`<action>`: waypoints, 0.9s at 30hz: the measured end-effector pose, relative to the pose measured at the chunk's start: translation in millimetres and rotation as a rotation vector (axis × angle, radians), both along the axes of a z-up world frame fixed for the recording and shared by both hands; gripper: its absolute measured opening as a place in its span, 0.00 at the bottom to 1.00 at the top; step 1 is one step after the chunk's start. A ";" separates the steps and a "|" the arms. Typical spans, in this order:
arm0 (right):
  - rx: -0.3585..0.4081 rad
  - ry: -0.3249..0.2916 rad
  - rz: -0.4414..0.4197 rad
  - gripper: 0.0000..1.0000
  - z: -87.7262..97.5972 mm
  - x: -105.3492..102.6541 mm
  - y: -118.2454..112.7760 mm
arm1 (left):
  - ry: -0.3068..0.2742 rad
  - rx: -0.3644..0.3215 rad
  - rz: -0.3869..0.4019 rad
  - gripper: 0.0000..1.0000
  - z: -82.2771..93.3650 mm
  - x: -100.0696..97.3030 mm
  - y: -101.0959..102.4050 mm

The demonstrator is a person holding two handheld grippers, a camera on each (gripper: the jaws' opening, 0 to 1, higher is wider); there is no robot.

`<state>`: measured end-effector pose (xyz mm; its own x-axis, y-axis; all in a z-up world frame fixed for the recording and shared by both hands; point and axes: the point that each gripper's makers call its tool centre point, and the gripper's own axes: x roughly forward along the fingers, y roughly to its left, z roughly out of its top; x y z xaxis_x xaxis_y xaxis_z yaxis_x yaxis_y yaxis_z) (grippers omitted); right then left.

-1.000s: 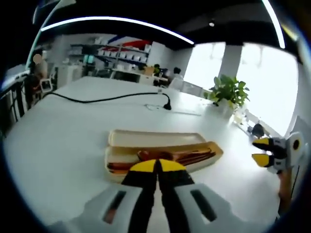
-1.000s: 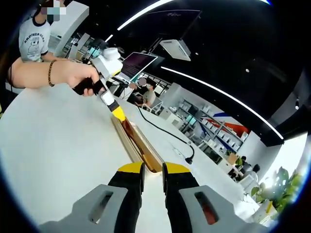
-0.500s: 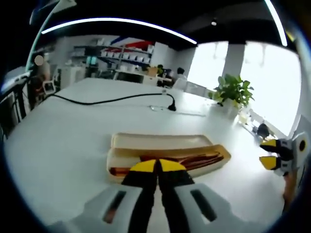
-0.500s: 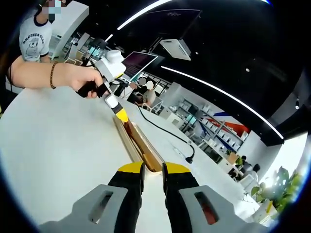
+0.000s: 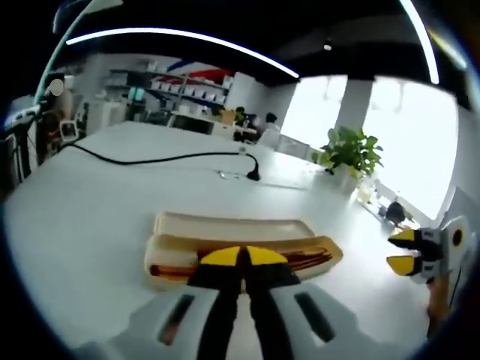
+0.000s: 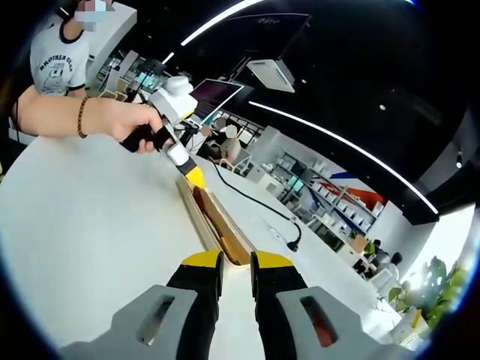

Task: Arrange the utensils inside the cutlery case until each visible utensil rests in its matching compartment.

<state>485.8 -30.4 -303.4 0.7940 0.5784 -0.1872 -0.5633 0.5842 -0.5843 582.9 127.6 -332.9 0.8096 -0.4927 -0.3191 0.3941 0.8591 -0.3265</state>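
A cream cutlery case lies on the white table, its lid part behind and its tray part in front. Brown wooden utensils lie lengthwise in the front tray. My left gripper hangs shut just above the tray's near side, with nothing seen between its yellow tips. My right gripper hovers open off the case's right end. In the right gripper view, the right gripper points along the case, and the left gripper, held by a hand, sits over its far end.
A black cable with a plug runs across the table behind the case. A potted plant stands at the far right edge. A person in a white shirt stands at the table's side. Shelves line the back of the room.
The left gripper has drifted a little along the case's far end in the right gripper view, and its own view has shifted. The right gripper has held still.
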 end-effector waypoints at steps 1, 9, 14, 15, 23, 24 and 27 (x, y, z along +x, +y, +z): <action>0.000 0.001 0.000 0.14 -0.2 -0.1 0.2 | 0.003 0.006 -0.005 0.01 -1.1 -0.3 -1.7; 0.000 -0.005 0.001 0.14 1.0 -1.2 0.4 | 0.021 0.072 -0.002 0.01 -9.7 -3.8 0.9; 0.003 -0.009 -0.002 0.14 2.0 -1.8 -0.1 | 0.022 0.103 0.001 0.01 -10.7 -4.8 3.9; 0.003 -0.009 -0.002 0.14 2.0 -1.9 -0.1 | 0.020 0.126 0.003 0.01 -10.9 -4.4 6.8; 0.002 -0.008 -0.003 0.14 2.1 -1.5 -0.1 | 0.039 0.112 0.013 0.00 -13.0 -5.7 11.9; 0.002 -0.010 -0.004 0.14 2.4 -1.3 -0.4 | 0.038 0.108 0.011 0.01 -12.9 -5.3 11.1; 0.002 -0.013 -0.006 0.14 3.5 -0.8 -0.8 | 0.030 0.108 0.008 0.01 -13.1 -6.4 7.5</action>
